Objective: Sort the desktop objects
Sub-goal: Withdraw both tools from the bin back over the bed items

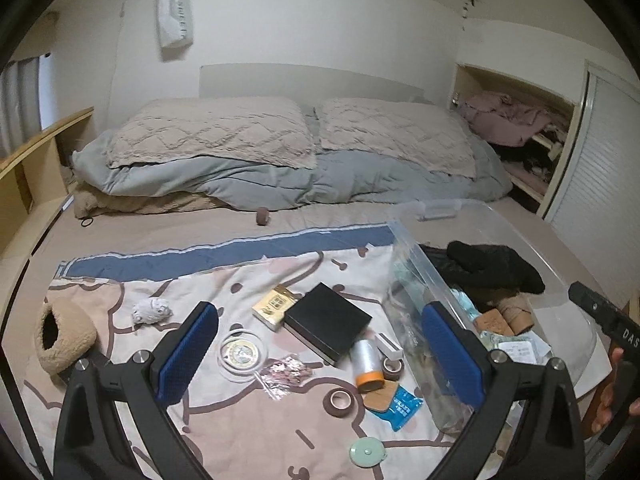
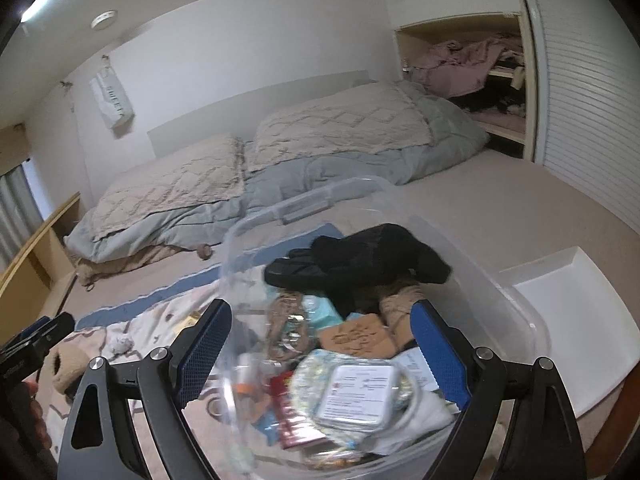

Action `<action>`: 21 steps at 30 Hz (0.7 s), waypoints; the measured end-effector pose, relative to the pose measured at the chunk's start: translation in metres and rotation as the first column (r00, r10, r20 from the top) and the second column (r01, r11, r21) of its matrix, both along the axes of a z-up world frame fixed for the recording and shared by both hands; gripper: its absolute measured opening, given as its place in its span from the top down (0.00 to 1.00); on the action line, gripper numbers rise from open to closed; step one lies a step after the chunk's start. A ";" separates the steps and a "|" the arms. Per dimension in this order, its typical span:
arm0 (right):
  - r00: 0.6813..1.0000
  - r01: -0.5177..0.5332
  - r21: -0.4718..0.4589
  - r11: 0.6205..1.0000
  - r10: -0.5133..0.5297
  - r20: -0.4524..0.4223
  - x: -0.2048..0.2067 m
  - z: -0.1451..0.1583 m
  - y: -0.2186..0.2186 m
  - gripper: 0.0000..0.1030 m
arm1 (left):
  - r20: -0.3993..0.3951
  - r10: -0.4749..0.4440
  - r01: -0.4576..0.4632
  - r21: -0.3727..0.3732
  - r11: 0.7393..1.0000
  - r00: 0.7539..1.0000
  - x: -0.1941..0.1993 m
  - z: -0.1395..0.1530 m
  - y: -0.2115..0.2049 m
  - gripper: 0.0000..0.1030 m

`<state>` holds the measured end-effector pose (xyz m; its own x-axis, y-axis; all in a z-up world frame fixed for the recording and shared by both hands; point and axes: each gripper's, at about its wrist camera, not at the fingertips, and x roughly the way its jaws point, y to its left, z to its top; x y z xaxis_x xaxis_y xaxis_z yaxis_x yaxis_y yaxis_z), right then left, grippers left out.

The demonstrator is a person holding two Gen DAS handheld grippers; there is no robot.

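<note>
My left gripper [image 1: 320,308] is open and empty above a cartoon-print blanket [image 1: 224,432]. Below it lie a black box [image 1: 326,326], a yellow box [image 1: 274,306], a round clear case [image 1: 242,354], a film roll with an orange end [image 1: 368,364], brown tape rolls [image 1: 340,400], a blue packet [image 1: 400,400] and a mint round case [image 1: 366,452]. My right gripper [image 2: 322,304] is open and empty over a clear plastic bin [image 2: 516,300]. The bin holds black cloth [image 2: 360,260], a tan pad [image 2: 356,336] and a white-labelled pack [image 2: 360,396].
A tan fuzzy pouch [image 1: 60,336] and a crumpled tissue [image 1: 152,310] lie at the blanket's left. The bin's white lid [image 2: 572,312] rests to its right. Pillows and a grey duvet [image 1: 280,176] fill the far end of the bed. A wooden shelf [image 1: 36,160] stands on the left.
</note>
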<state>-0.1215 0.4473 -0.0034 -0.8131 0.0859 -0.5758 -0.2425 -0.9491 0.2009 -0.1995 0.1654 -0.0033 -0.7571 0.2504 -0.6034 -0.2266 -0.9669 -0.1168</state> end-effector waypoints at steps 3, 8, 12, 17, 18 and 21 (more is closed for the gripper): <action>0.999 -0.042 0.008 0.999 0.043 -0.014 -0.003 0.004 -0.018 0.12 | -0.011 0.019 -0.019 0.023 1.000 1.000 0.001 0.005 -0.013 0.01; 0.992 -0.123 0.043 0.991 0.124 -0.030 -0.004 0.010 -0.050 0.12 | -0.034 0.062 -0.061 0.024 0.998 0.997 0.006 0.010 -0.035 0.01; 0.985 -0.163 0.035 0.986 0.164 -0.047 -0.007 0.013 -0.070 0.12 | -0.045 0.090 -0.089 0.013 0.996 0.995 0.010 0.010 -0.051 0.01; 0.972 -0.225 0.039 0.974 0.227 -0.057 -0.011 0.014 -0.100 0.12 | -0.055 0.123 -0.123 0.002 0.992 0.991 0.020 0.010 -0.074 0.01; 0.969 -0.238 0.046 0.970 0.240 -0.056 -0.011 0.014 -0.107 0.12 | -0.053 0.128 -0.128 0.006 0.992 0.990 0.022 0.010 -0.078 0.01; 0.957 -0.283 0.062 0.957 0.286 -0.048 -0.015 0.013 -0.127 0.12 | -0.053 0.147 -0.146 0.016 0.989 0.988 0.027 0.011 -0.089 0.01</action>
<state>-0.1360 0.3200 0.0096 -0.8391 -0.1240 -0.5296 0.0491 -0.9870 0.1533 -0.1722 0.0760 0.0075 -0.8173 0.1417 -0.5586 -0.0891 -0.9887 -0.1205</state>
